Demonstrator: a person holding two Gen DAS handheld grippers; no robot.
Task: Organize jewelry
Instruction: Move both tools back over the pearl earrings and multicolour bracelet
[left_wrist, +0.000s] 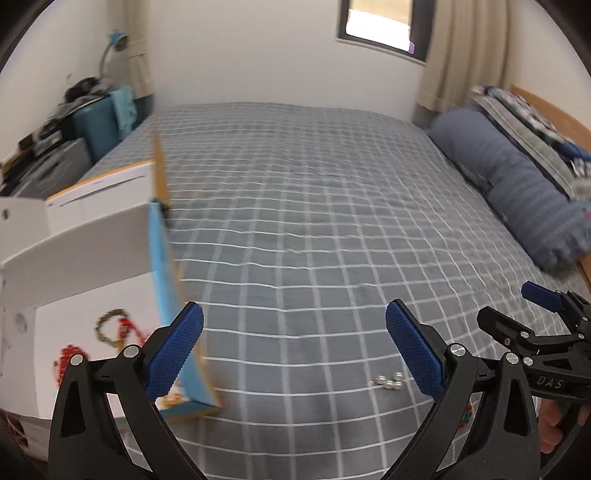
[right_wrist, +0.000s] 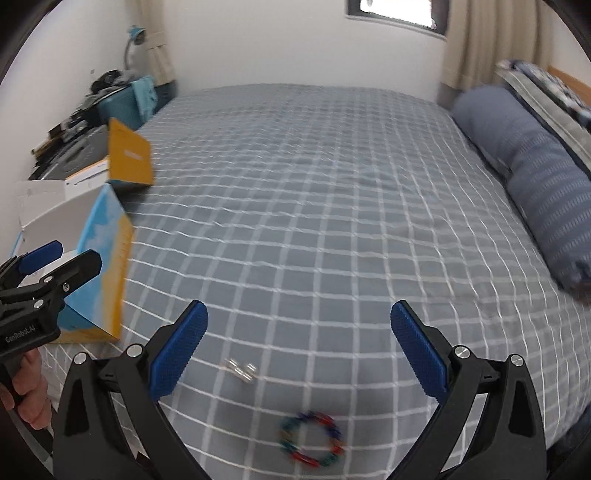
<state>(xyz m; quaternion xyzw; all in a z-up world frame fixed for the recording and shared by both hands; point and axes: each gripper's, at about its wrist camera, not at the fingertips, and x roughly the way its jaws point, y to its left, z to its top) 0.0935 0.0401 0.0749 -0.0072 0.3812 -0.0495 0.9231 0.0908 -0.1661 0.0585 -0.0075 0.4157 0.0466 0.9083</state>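
Here, your left gripper (left_wrist: 293, 343) and right gripper (right_wrist: 299, 347) both gape wide, holding nothing. "DAS" and "GenROBO.AI" mark their bodies. The bracelet (right_wrist: 312, 445) lies bottom centre on the bed (right_wrist: 314, 221), pearls (right_wrist: 242, 371) just above; box (right_wrist: 99, 273) at left.

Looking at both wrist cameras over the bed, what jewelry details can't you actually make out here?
- Multicolored bracelet, right wrist view: motion blur hides its beads.
- Pearl piece, left wrist view: too small to tell its type.
- Jewelry in the open box, left wrist view: blurred, and the left gripper covers part.
- Right gripper: open, holding nothing.
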